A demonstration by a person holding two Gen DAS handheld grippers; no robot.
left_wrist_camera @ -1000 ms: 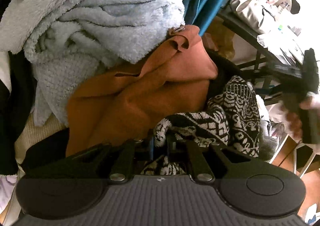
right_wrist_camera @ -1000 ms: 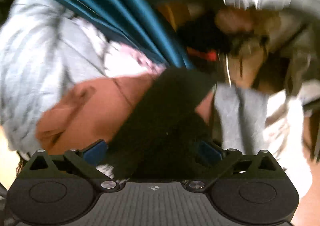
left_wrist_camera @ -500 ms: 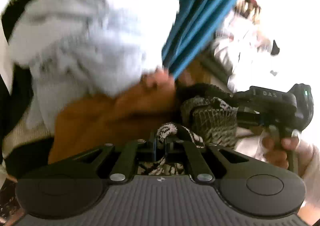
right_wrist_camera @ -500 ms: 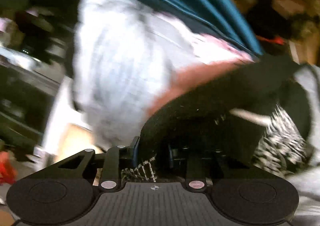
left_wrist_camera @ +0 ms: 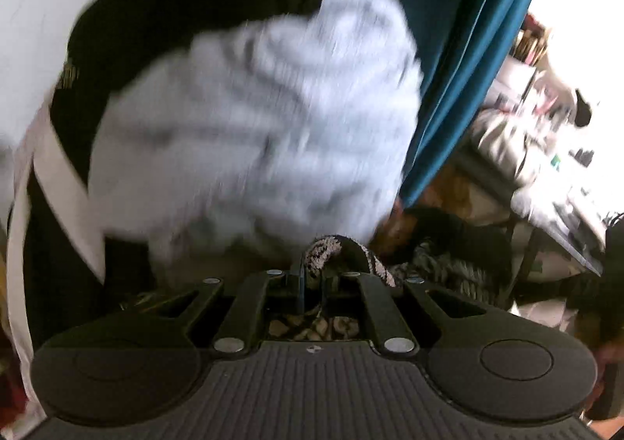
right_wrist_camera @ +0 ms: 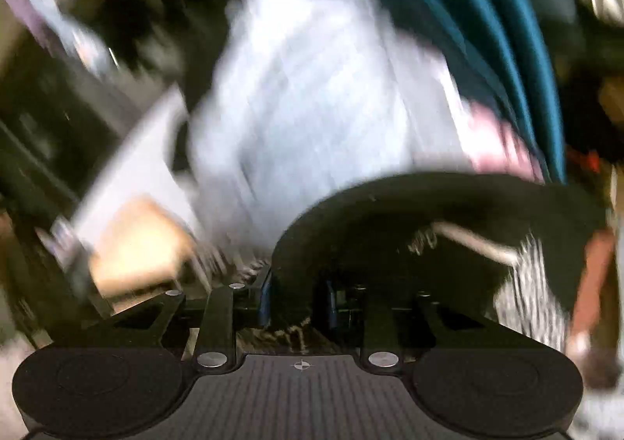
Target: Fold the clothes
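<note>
A black-and-white patterned knit garment (left_wrist_camera: 331, 249) loops up between the pads of my left gripper (left_wrist_camera: 312, 278), which is shut on it. In the right wrist view the same garment shows its black side (right_wrist_camera: 429, 214) as a taut arch, with the patterned part (right_wrist_camera: 530, 292) hanging at the right. My right gripper (right_wrist_camera: 296, 295) is shut on a fold of that black fabric. Behind both grippers lies a pale blue fleece (left_wrist_camera: 253, 128) (right_wrist_camera: 319, 81), blurred by motion.
A teal curtain (left_wrist_camera: 468, 50) (right_wrist_camera: 487, 11) hangs right of the fleece. A rust-orange garment (right_wrist_camera: 592, 272) and a pink cloth (right_wrist_camera: 499, 144) lie near the pile. A cluttered desk (left_wrist_camera: 546, 151) stands at the right. Dark clothes (left_wrist_camera: 156, 23) lie behind the fleece.
My right gripper went from open around the black fabric to shut on it. Both grippers rose with the patterned garment, and the rust garment slid almost out of the left view.
</note>
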